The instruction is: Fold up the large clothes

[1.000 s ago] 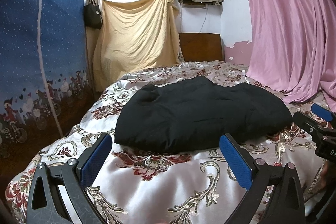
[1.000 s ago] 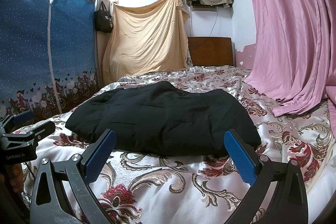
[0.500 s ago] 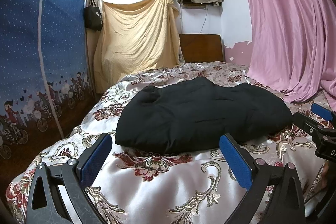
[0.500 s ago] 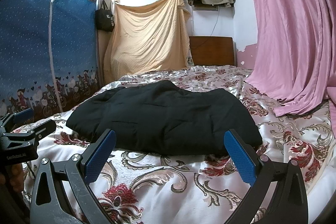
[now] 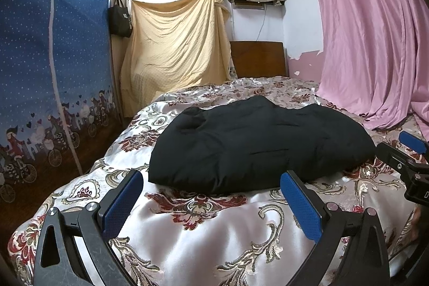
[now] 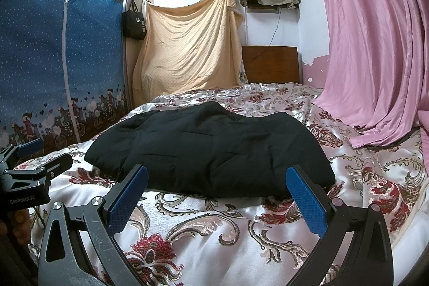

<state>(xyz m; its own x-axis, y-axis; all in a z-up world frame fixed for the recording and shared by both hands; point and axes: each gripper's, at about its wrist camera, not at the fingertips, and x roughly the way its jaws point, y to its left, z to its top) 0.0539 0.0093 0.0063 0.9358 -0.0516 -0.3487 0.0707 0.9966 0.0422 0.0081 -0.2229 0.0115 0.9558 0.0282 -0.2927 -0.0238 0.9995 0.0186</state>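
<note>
Both the left hand-held gripper [image 5: 211, 195] and the right hand-held gripper [image 6: 217, 189] are held wide open, empty (above the bed [image 5: 187, 232]). Beyond, the black garment [image 5: 254, 149] lies already bundled; its near hem is best pinched at both corners together.

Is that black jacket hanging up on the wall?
No, the black jacket lies in a folded bundle on the floral bedspread.

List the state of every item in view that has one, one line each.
left gripper: jaws open, empty, short of the garment
right gripper: jaws open, empty
black padded garment: folded into a compact bundle, lying on the bedspread
bedspread: spread over the bed
pink curtain: hanging, hem pooled on the bed
</note>
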